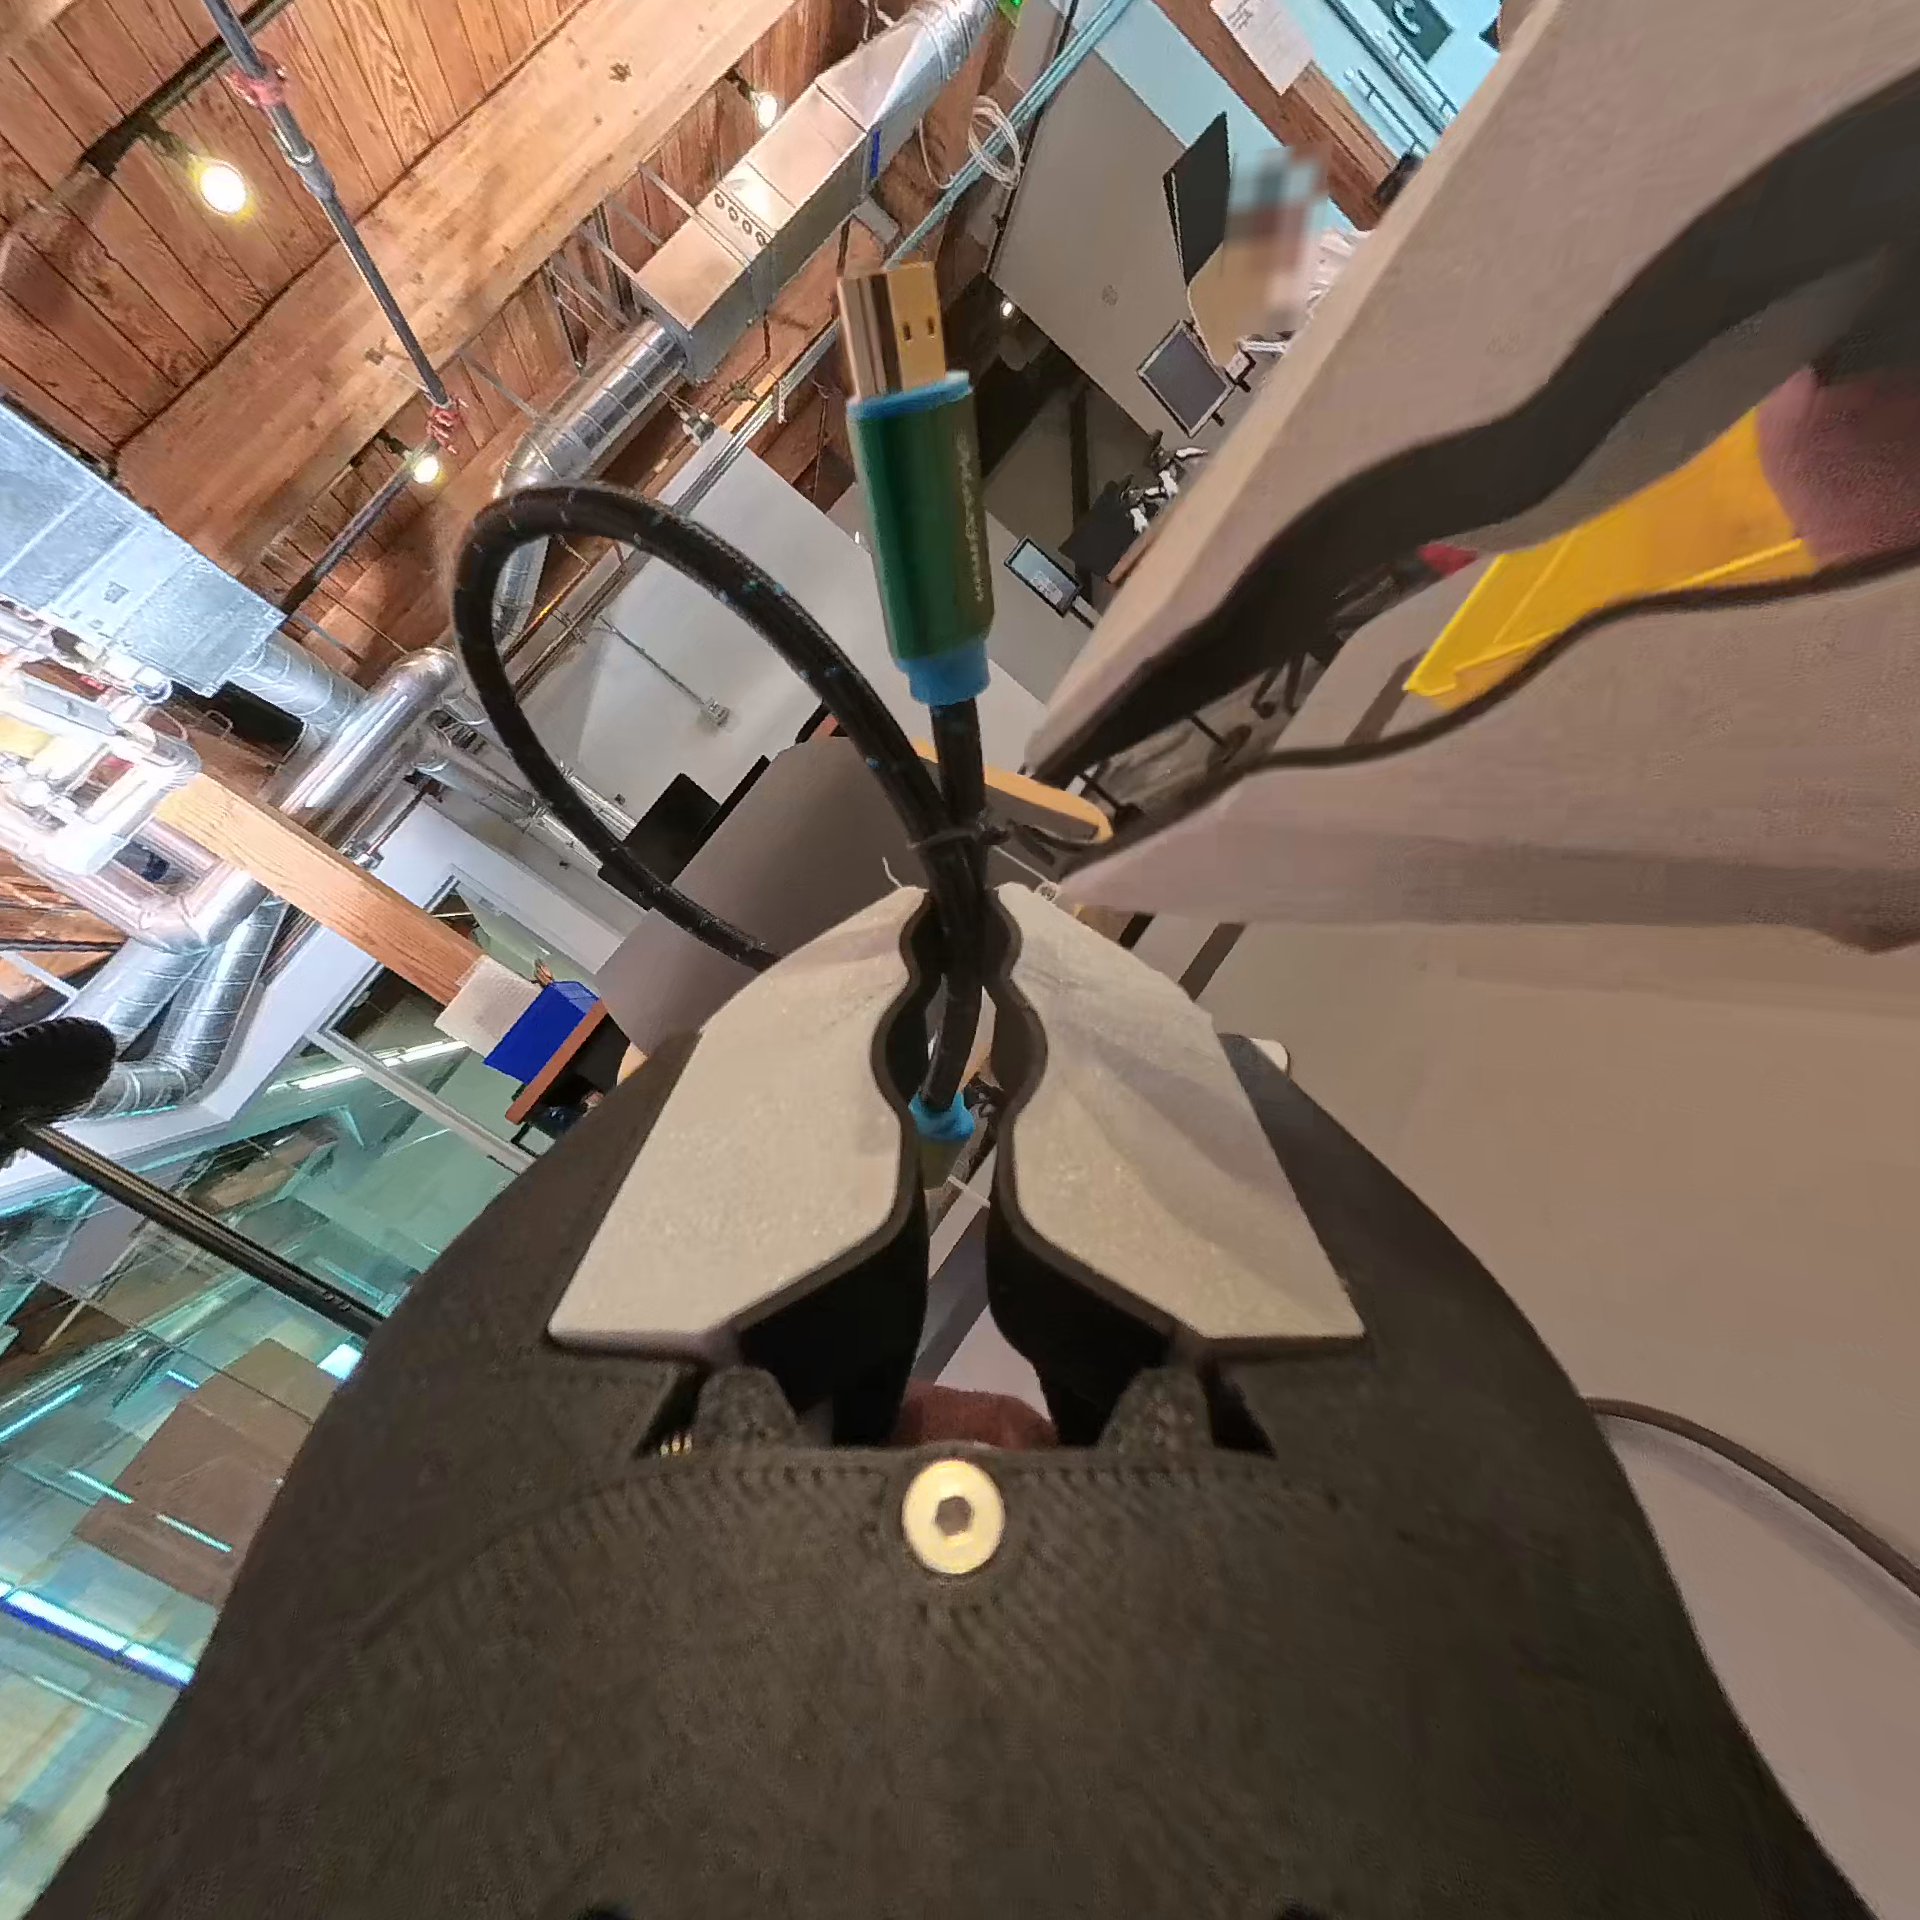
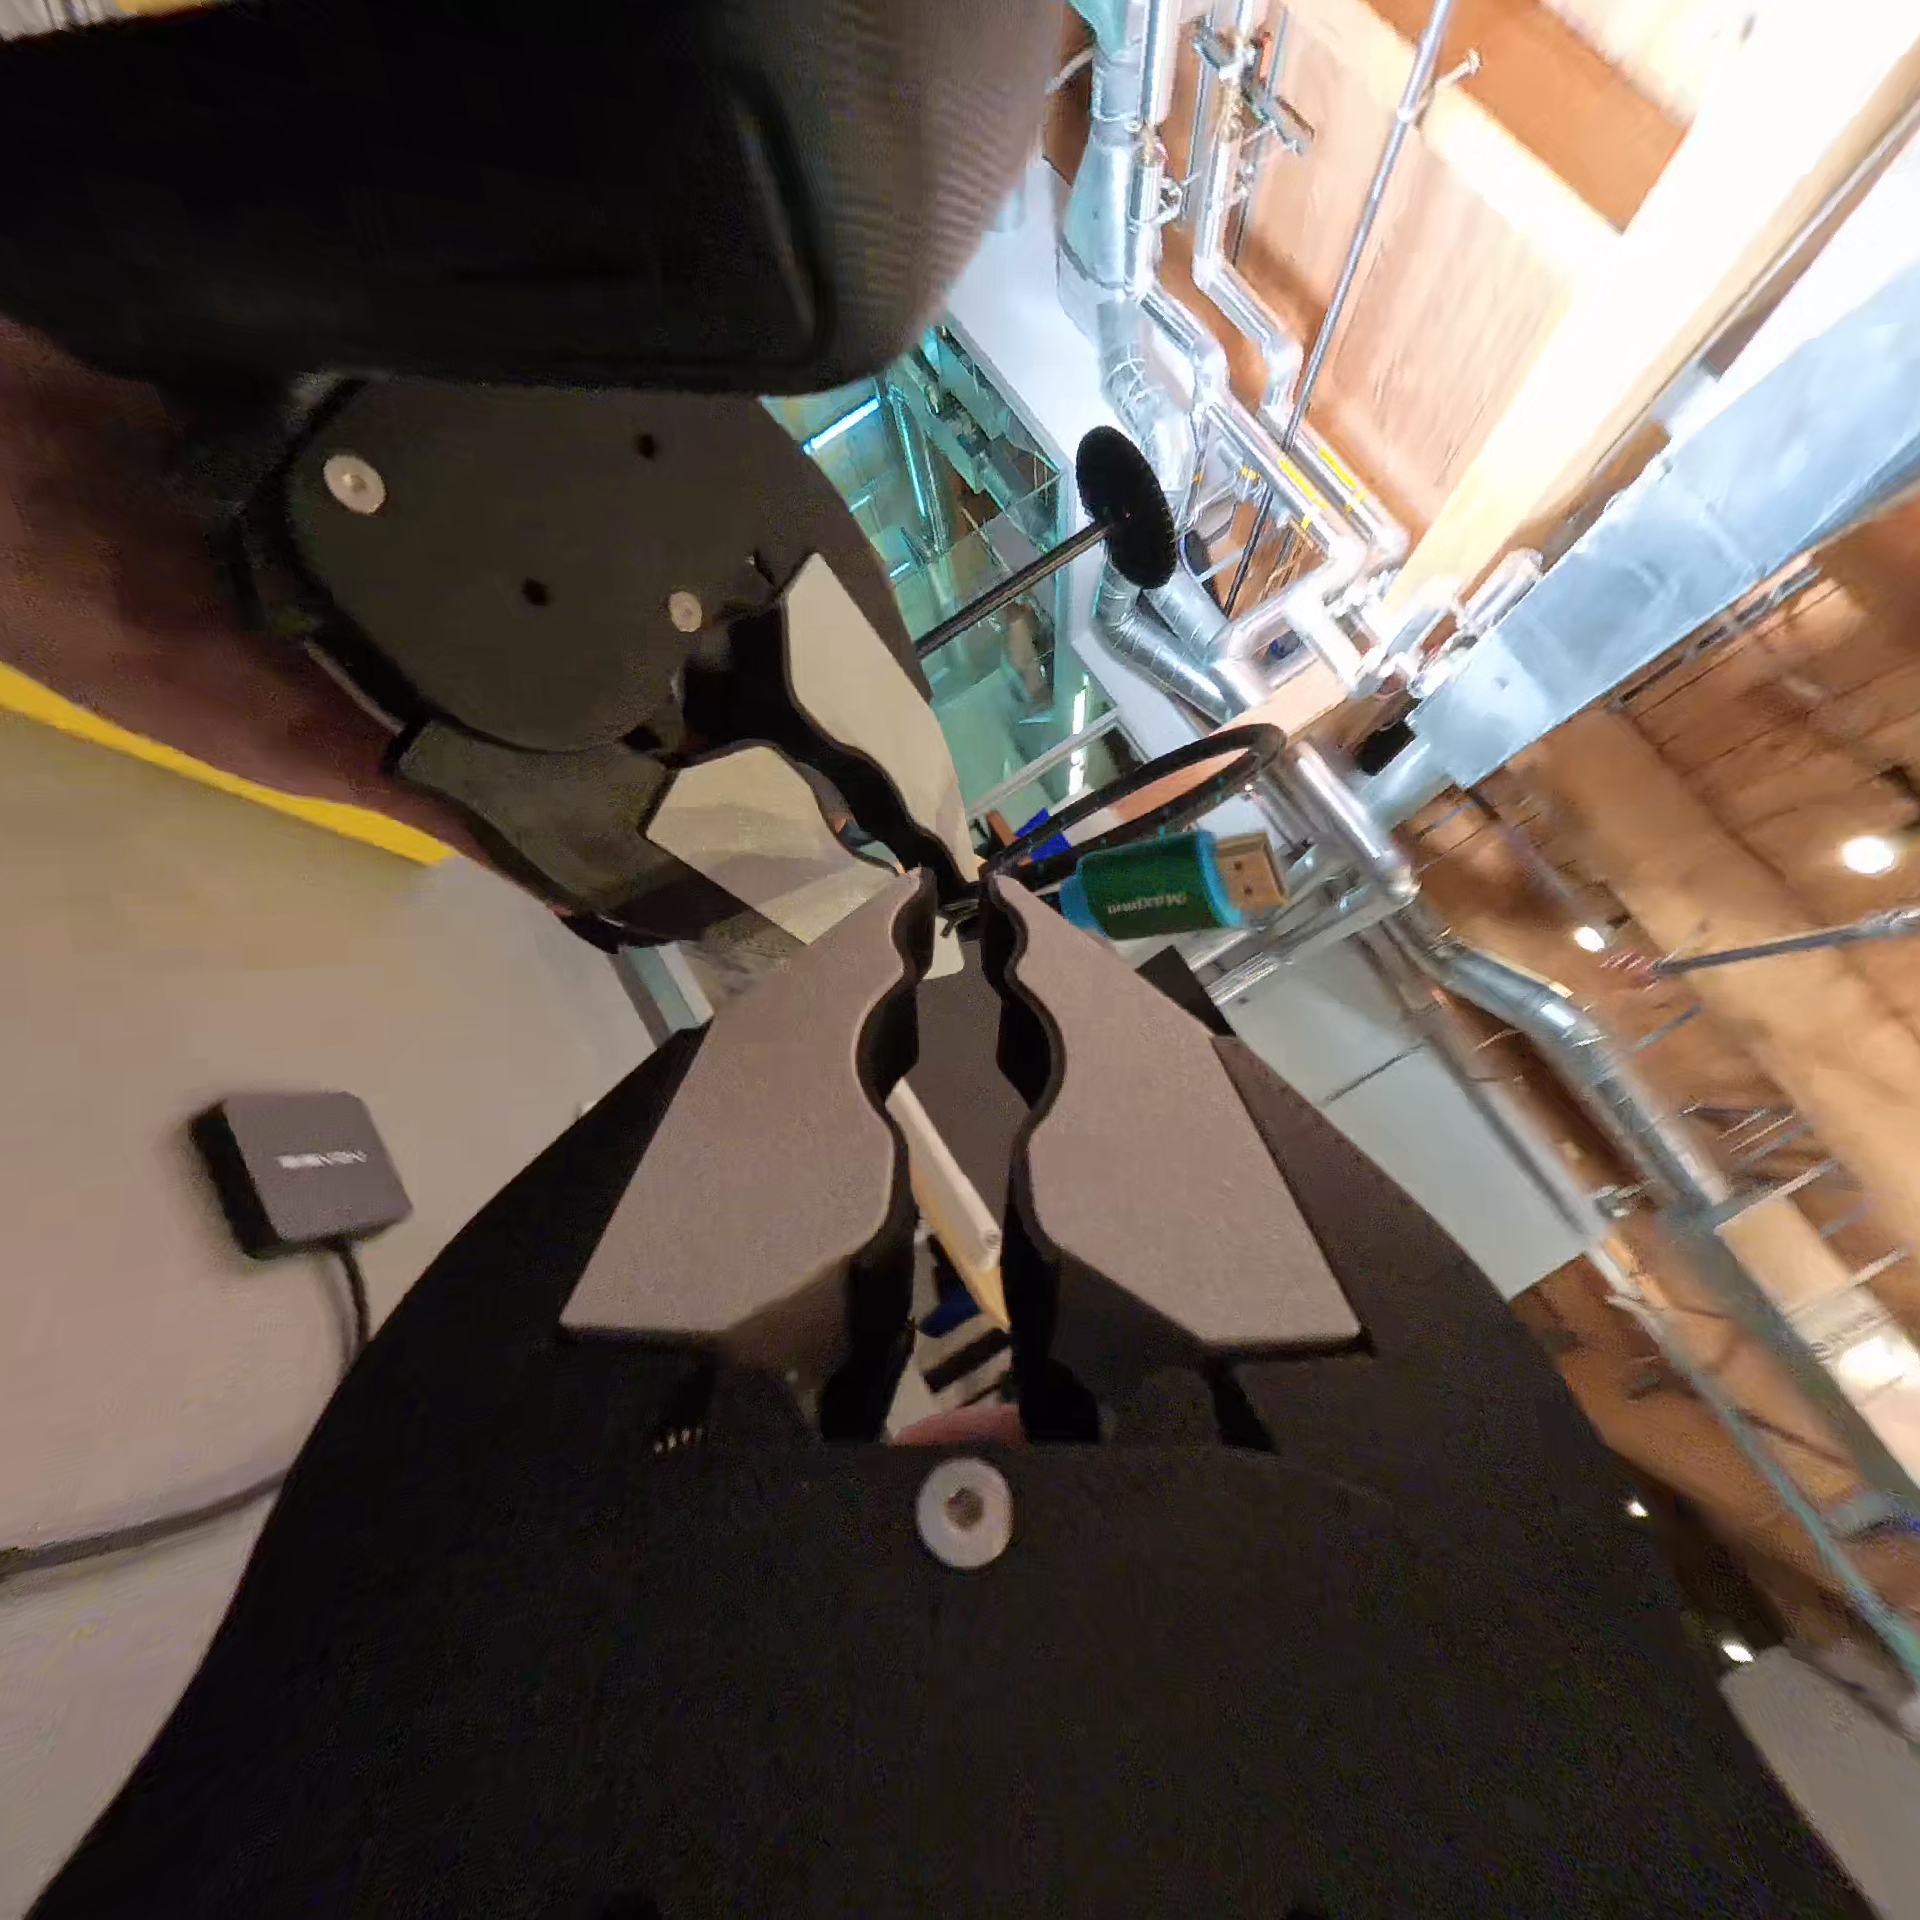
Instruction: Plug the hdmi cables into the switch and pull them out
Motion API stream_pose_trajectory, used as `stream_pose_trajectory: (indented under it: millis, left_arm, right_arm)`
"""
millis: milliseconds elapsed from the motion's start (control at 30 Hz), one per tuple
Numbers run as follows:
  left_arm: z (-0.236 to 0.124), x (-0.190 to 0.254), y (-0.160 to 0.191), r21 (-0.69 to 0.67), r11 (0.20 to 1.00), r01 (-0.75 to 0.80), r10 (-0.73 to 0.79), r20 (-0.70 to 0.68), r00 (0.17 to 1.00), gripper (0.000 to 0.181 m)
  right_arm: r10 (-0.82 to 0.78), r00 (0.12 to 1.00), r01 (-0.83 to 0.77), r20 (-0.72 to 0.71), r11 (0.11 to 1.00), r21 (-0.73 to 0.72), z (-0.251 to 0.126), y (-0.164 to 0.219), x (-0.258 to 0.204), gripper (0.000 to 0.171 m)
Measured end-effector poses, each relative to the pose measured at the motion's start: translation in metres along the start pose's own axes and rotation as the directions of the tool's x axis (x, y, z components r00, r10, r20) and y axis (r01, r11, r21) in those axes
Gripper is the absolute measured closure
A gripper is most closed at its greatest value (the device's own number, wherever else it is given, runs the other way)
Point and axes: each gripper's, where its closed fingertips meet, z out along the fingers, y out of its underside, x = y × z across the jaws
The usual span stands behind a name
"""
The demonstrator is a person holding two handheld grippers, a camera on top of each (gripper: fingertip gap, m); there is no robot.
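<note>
A short black braided HDMI cable (image 1: 488, 665) is coiled into a loop and tied. One green plug (image 1: 920, 509) with a gold tip sticks out past my left gripper (image 1: 961, 914), which is shut on the bundle just below the tie. The cable's other plug (image 1: 940, 1138) sits between the left fingers. My right gripper (image 2: 958, 899) has its tips closed in on the tied spot from the side, and also shows in the left wrist view (image 1: 1055, 821). The green plug (image 2: 1153, 883) shows beyond its tips. The black switch box (image 2: 301, 1169) lies on the grey table (image 2: 156, 987), with nothing plugged into the sides I see.
A thin lead (image 2: 353, 1288) runs from the switch across the table. A yellow bin (image 1: 1600, 582) stands behind the right gripper. A black fuzzy microphone on a pole (image 2: 1127, 509) hangs off the table. Both views tilt up towards the ceiling ducts and beams.
</note>
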Motion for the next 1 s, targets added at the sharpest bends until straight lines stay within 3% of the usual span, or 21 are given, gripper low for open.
stream_pose_trajectory:
  millis: [233, 533, 667, 767, 867, 1000]
  left_arm:
    - [0.000, 0.003, 0.000, -0.005, 0.999, -0.034, 0.034, 0.000, 0.999, 0.175]
    - [0.001, 0.002, 0.003, -0.012, 0.999, -0.036, 0.036, 0.002, 0.999, 0.175]
    - [0.001, 0.002, 0.003, -0.011, 0.999, -0.046, 0.046, 0.008, 0.999, 0.175]
    - [0.001, 0.001, 0.003, -0.008, 0.998, -0.069, 0.069, 0.020, 0.997, 0.175]
    - [0.001, -0.001, 0.003, -0.001, 0.994, -0.105, 0.105, 0.042, 0.994, 0.175]
    - [0.000, -0.002, 0.001, 0.011, 0.993, -0.121, 0.120, 0.055, 0.991, 0.175]
  right_arm:
    - [-0.171, 0.985, 0.171, 0.021, 0.984, -0.040, 0.006, 0.007, -0.003, 0.165]
    - [-0.144, 0.990, 0.144, 0.010, 0.989, -0.038, 0.005, 0.009, -0.001, 0.171]
    - [-0.056, 0.998, 0.056, 0.019, 0.998, -0.029, 0.005, 0.009, -0.001, 0.171]
    - [0.127, 0.991, -0.126, 0.044, 0.992, -0.023, 0.004, 0.010, 0.001, 0.171]
    - [0.439, 0.894, -0.439, 0.089, 0.898, -0.016, 0.002, 0.013, 0.003, 0.171]
    - [0.820, 0.539, -0.833, 0.195, 0.552, -0.021, 0.001, 0.019, 0.000, 0.171]
